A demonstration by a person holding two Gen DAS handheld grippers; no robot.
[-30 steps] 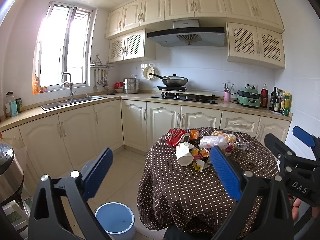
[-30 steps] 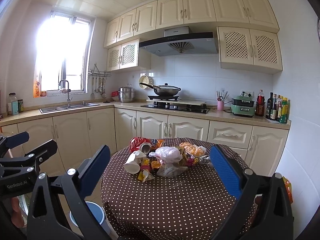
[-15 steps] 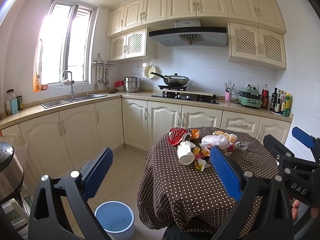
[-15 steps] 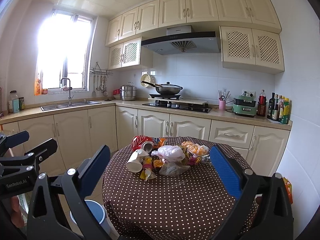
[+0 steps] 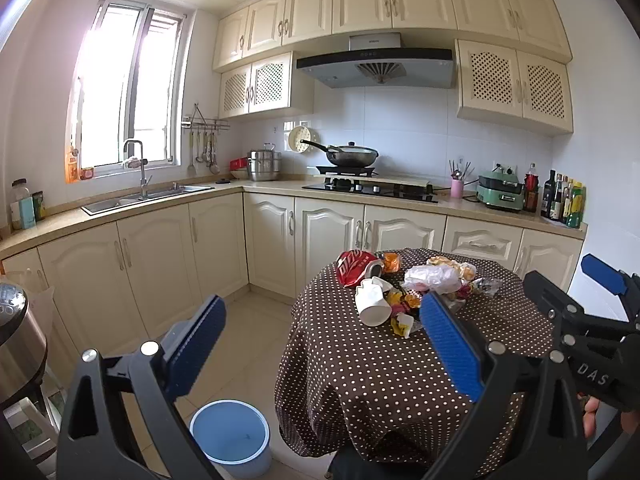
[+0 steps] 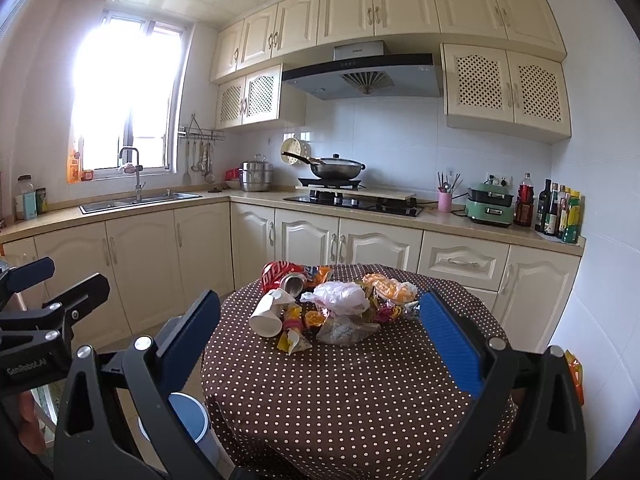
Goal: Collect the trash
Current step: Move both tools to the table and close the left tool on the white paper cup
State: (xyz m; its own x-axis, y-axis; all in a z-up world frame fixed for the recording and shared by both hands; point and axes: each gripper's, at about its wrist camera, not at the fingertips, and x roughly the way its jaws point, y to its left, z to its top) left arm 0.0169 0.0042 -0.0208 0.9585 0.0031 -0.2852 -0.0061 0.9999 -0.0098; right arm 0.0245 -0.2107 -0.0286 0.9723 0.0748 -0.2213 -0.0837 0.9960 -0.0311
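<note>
Little has changed over the last second: I hold the left tool (image 5: 320,344) and right tool (image 6: 320,340) wide and empty, short of the crumpled trash heap (image 6: 328,308) mid-worktop (image 6: 340,380); round blue plastic bin (image 5: 230,434) on the floor left of it; collection not yet begun

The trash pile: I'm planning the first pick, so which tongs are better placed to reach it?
Probably the right tongs: open, with the trash pile centred between their fingers. The left tongs, also open, face mostly floor, nearer the blue bin.

Round table (image 6: 360,392), dotted brown cloth; trash pile (image 6: 332,304) on top.
</note>
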